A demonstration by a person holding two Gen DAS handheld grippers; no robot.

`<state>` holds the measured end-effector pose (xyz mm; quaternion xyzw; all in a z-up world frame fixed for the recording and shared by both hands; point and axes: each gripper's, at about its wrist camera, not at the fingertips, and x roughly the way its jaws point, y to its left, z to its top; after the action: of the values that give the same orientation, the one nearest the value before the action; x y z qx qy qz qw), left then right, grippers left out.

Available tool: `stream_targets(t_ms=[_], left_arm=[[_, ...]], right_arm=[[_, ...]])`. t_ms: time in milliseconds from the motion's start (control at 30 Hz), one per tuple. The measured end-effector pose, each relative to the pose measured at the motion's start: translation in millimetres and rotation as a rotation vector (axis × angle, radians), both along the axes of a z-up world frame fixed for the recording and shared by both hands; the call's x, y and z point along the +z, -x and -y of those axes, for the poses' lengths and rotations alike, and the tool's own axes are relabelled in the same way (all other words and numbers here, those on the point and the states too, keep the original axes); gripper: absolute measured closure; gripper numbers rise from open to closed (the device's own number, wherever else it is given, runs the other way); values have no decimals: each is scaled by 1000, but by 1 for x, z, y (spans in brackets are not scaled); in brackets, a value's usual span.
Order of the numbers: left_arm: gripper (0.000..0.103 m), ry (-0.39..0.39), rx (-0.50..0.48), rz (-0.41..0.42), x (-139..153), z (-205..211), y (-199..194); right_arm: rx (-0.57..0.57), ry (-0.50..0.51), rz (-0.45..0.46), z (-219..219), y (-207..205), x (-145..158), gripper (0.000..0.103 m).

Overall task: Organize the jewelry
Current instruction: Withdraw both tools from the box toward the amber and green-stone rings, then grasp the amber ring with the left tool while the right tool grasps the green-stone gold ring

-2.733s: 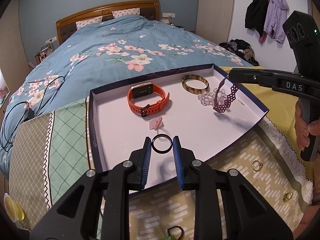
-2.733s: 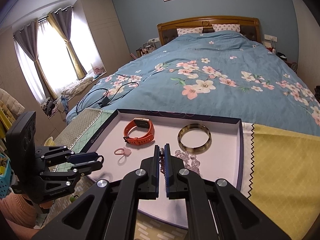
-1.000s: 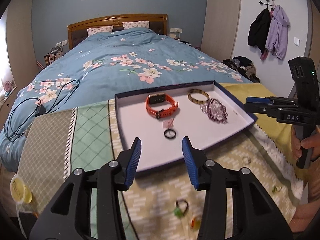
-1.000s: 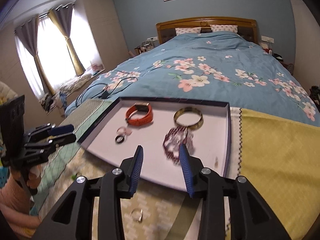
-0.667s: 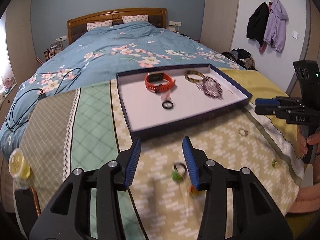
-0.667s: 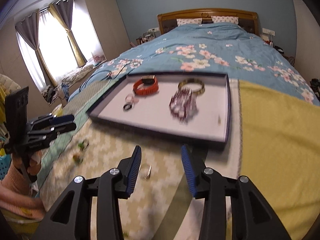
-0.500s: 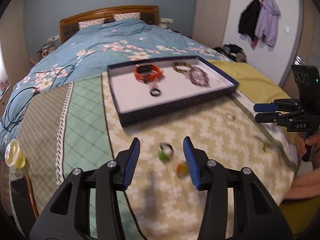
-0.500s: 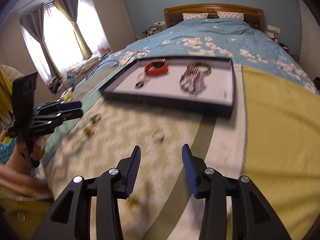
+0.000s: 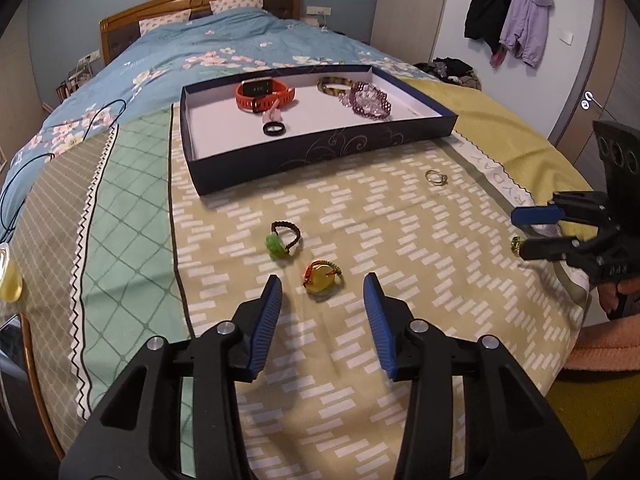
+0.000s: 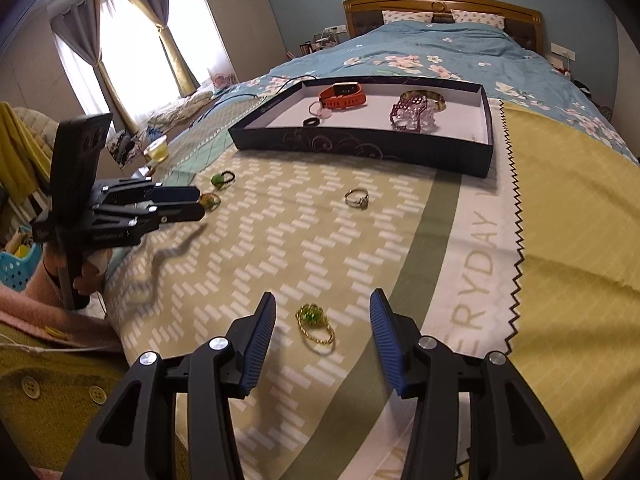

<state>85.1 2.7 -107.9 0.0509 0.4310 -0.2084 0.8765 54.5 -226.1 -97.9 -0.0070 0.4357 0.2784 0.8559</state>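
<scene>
My left gripper (image 9: 322, 294) hangs over the patterned blanket (image 9: 360, 208), jaws closing, with the yellow-stone ring (image 9: 322, 279) lying just ahead between the pads, untouched. My right gripper (image 10: 322, 322), jaws opening, frames the green-stone gold ring (image 10: 313, 324) the same way. Both rings lie well short of the tray (image 9: 320, 152). A moment ago both grippers were up at that tray, placing pieces inside.

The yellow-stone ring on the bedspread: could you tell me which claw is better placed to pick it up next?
Left. The left claw has the yellow-stone ring just ahead, between its closing fingers. The right claw, opening, is lined up on the green-gem ring instead.
</scene>
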Motion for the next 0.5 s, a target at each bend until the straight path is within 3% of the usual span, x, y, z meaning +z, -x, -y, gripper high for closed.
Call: stream_targets(t_ms=[67, 300, 433, 500], left_arm=[[63, -5, 5, -7, -2, 1, -3], [68, -18, 11, -10, -3, 6, -6], [84, -25, 21, -6, -3, 7, -7], [86, -17, 21, -7, -3, 6, -7]], right_arm=[[6, 12, 14, -2, 3, 0, 58], [16, 68, 45, -6, 8, -2, 90], [12, 63, 49, -5, 7, -3, 92], [9, 56, 46, -4, 5, -3, 92]])
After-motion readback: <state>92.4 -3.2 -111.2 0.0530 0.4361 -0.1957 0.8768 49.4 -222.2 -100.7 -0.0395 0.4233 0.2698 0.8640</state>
